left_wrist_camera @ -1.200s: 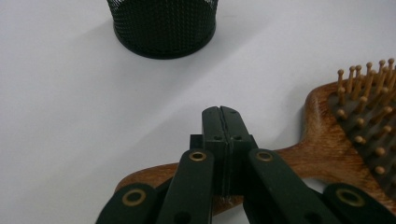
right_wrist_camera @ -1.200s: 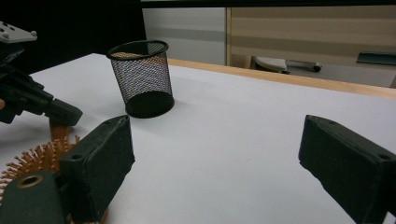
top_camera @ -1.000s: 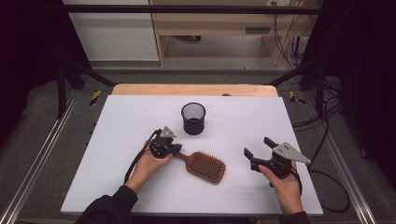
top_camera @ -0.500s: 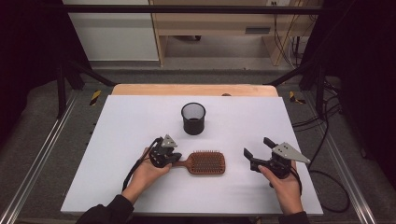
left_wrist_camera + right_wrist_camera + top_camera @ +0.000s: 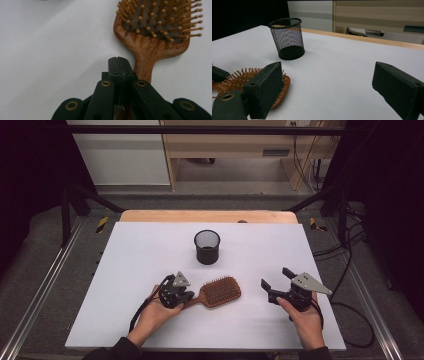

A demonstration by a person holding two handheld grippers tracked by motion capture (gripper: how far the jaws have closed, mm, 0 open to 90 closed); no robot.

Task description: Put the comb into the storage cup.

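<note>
The left gripper (image 5: 186, 296) is clamping the handle of the hairbrush (image 5: 218, 292), which is lying bristles up on the white table (image 5: 125, 270) (just in front of the mesh cup (image 5: 207, 246)); the right gripper (image 5: 276, 282) is hovering beside it, jaws spread and empty.

2 black hand-held grippers (image 5: 186, 296), grey plates, sleeves seemingly dark.

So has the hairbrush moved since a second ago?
Yes. The hairbrush has swung: its head, formerly angled toward the table's near edge, now points right, nearer the mesh cup.
</note>
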